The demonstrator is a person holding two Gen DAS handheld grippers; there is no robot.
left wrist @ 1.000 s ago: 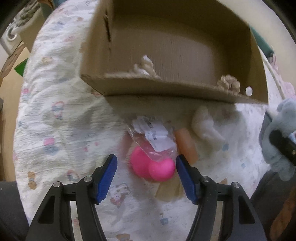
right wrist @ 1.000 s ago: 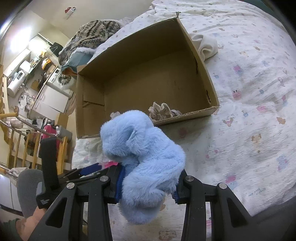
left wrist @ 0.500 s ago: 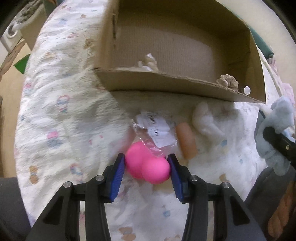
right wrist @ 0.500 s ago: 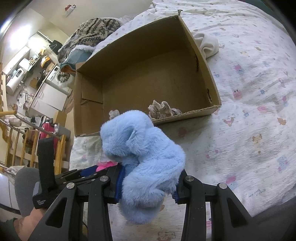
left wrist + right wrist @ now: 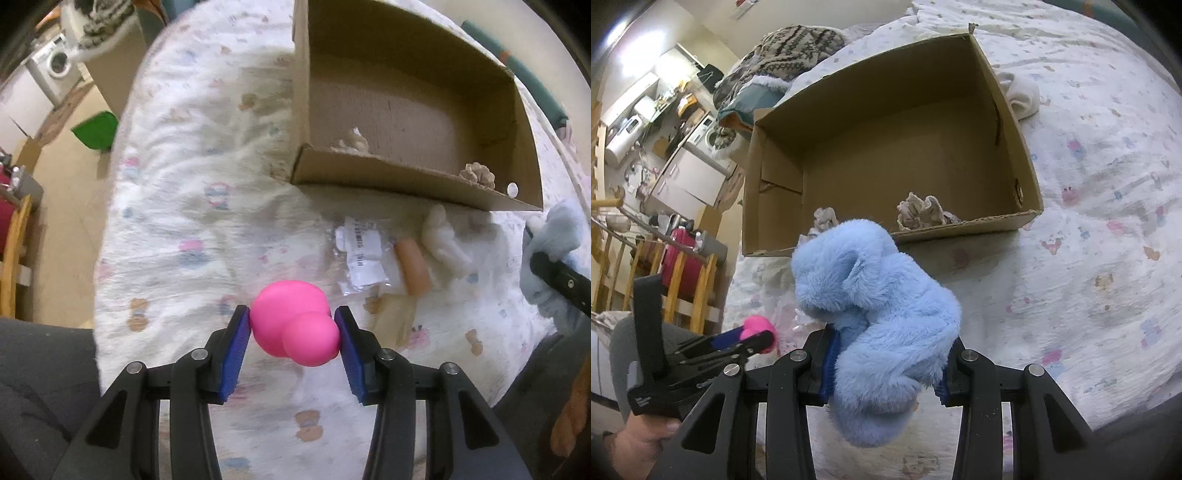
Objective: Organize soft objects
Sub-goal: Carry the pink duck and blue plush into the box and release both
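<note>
My left gripper (image 5: 293, 334) is shut on a pink squishy toy (image 5: 295, 321) and holds it above the patterned bedspread (image 5: 177, 221). My right gripper (image 5: 886, 362) is shut on a fluffy blue plush (image 5: 879, 314), in front of an open cardboard box (image 5: 886, 122). The box (image 5: 406, 96) holds two beige fabric pieces (image 5: 923, 214) near its front wall. The left gripper with the pink toy also shows in the right wrist view (image 5: 757, 332). The blue plush also shows at the right edge of the left wrist view (image 5: 554, 236).
A clear plastic packet with white labels (image 5: 360, 254), an orange cylinder (image 5: 412, 266) and a white fluffy piece (image 5: 443, 240) lie on the bedspread before the box. A white cloth (image 5: 1021, 94) lies behind the box. The bed edge drops off at left, with wooden railing (image 5: 683, 280).
My left gripper closed on the pink toy, lifted it off the bedspread and drew back to the left, leaving the plastic packet behind. The right gripper with the blue plush stayed nearly still.
</note>
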